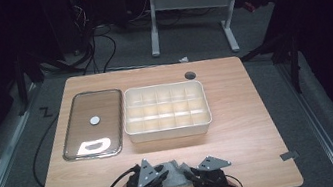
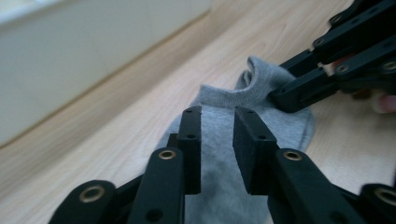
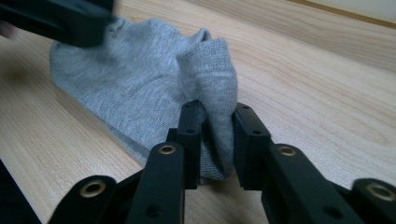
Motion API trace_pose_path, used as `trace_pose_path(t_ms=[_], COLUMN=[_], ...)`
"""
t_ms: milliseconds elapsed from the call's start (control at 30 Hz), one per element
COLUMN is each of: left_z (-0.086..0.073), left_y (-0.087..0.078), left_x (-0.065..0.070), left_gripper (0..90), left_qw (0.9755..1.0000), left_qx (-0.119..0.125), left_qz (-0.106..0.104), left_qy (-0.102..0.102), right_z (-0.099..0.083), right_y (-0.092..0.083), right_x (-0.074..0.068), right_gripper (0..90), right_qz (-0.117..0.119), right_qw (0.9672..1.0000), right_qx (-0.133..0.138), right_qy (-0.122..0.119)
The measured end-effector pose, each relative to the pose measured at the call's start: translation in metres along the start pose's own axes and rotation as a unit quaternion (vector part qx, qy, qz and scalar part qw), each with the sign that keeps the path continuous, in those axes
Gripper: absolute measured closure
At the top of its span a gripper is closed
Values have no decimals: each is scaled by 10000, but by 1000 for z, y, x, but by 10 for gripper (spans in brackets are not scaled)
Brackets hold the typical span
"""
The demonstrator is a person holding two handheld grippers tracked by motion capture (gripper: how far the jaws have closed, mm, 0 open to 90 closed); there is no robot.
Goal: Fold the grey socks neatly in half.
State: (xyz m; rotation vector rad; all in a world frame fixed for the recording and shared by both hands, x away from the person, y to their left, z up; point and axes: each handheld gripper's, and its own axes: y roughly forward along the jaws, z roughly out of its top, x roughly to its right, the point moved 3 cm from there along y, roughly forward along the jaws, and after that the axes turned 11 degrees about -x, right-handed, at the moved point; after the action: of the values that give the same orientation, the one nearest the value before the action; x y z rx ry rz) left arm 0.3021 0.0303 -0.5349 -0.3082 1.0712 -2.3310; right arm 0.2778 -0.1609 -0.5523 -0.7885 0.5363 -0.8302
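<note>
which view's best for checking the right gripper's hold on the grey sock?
Right gripper view: its jaws pinch a raised fold of the grey sock. Left gripper view shows that pinch from the side; high view shows little sock between both grippers.

Light wooden table [image 1: 238, 112], carrying a grey sock [image 1: 174, 172] flat at the near edge, between the left gripper [image 1: 166, 175] and right gripper [image 1: 188, 175]. Beyond both grippers, a cream compartment tray [image 1: 169, 132]. Left of that tray, a metal-rimmed flat tray [image 1: 92, 121].
</note>
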Motion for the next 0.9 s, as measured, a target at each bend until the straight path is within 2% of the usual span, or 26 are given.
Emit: trace_pose_path(t_ms=[100, 167, 233, 300, 333, 367, 433, 467, 633, 733, 867, 900], left_z=[-3, -4, -3, 1, 1, 6, 9, 15, 19, 19, 20, 20], left_y=[14, 16, 16, 20, 20, 25, 28, 33, 37, 37, 39, 39], left_x=[1, 1, 1, -1, -1, -3, -5, -9, -10, -7, 2, 5], left_gripper=[769, 777, 778, 779, 779, 779, 779, 777, 776, 780, 786, 787], left_qw=[9995, 9996, 9996, 9993, 9993, 9989, 9985, 9978, 9967, 9961, 9948, 9937], left_qx=[-320, -244, -241, -230, -230, -234, -239, -278, -274, -264, -247, -253], left_qz=[63, 114, 148, 274, 274, 413, 490, 602, 747, 840, 985, 1067], left_qy=[54, 55, 75, 52, 52, 21, 0, -100, -151, -73, 124, 238], right_z=[0, 2, 3, 9, 9, 16, 21, 30, 36, 34, 37, 38], right_y=[0, -1, -2, -6, -6, -9, -10, -10, -9, -11, -19, -21], right_x=[1, 5, 7, 13, 13, 16, 18, 21, 25, 24, 19, 17], right_gripper=[799, 823, 831, 840, 840, 842, 842, 843, 842, 841, 842, 842], right_qz=[69, 255, 307, 428, 428, 390, 362, 307, 321, 423, 606, 646], right_qw=[10000, 9995, 9993, 9986, 9986, 9989, 9990, 9991, 9985, 9973, 9953, 9946], right_qx=[3, -28, -3, 69, 69, 136, 172, 235, 370, 520, 680, 742], right_qy=[23, 158, 196, 295, 295, 232, 220, 191, 246, 296, 319, 328])
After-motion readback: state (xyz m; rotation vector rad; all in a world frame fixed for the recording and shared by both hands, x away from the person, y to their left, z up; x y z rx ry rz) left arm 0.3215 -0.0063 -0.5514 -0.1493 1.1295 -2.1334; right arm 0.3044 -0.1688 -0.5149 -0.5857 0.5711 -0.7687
